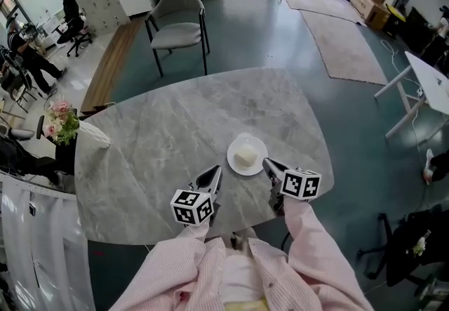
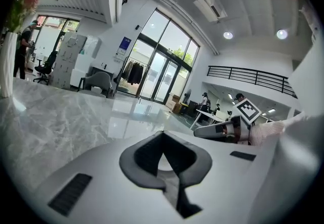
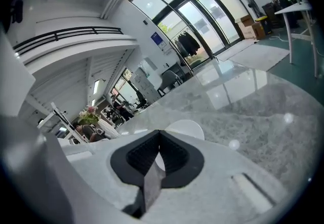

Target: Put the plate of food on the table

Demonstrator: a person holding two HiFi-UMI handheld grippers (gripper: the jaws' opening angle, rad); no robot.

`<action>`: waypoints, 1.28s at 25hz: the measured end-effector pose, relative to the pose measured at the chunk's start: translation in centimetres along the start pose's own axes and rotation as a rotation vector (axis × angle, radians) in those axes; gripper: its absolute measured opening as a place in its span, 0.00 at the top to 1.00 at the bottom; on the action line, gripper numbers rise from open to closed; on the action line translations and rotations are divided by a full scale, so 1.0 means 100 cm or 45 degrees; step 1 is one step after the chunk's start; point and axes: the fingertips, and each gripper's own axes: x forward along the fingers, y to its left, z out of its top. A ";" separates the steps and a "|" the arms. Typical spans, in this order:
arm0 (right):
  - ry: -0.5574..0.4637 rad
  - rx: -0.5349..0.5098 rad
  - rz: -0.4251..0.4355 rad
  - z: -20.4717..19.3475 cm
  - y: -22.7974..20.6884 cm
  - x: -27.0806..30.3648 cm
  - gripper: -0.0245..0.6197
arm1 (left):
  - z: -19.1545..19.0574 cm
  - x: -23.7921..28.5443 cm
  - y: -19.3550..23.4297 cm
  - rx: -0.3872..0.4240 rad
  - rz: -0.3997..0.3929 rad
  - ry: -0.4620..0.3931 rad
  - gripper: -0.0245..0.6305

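The table [image 1: 154, 155] is grey-veined marble, polished enough to mirror the windows. The plate [image 1: 235, 164] looks like glazed white ceramic. The left gripper [image 1: 212, 176] and right gripper [image 1: 269, 164] are matt white plastic (dark ribbed pads [image 2: 147, 154] inside).

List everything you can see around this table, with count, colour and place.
table: one, grey marble, centre.
plate: one, white, on the table near its front edge.
food: one pale block, on the plate.
chair: one, grey, beyond the table.
flowers: one bunch, pink, at the table's left edge.
rugs: two, beige, floor at upper right.
side table: one, white, far right.
left gripper: white, jaws together, left of the plate, apart from it.
right gripper: white, jaws together, tips at the plate's right rim.
sleeves: two, pink striped, bottom.
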 end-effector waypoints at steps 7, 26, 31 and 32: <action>-0.112 -0.134 0.084 0.019 0.028 -0.018 0.95 | 0.029 -0.012 -0.012 0.078 -0.008 -0.104 0.97; -0.439 -0.414 0.145 0.071 0.079 -0.067 0.95 | 0.091 -0.063 -0.014 0.227 0.101 -0.429 0.97; -0.492 -0.452 0.109 0.080 0.077 -0.075 0.95 | 0.098 -0.071 -0.008 0.234 0.149 -0.474 0.97; -0.495 -0.456 0.102 0.081 0.076 -0.075 0.95 | 0.099 -0.072 -0.006 0.236 0.160 -0.477 0.97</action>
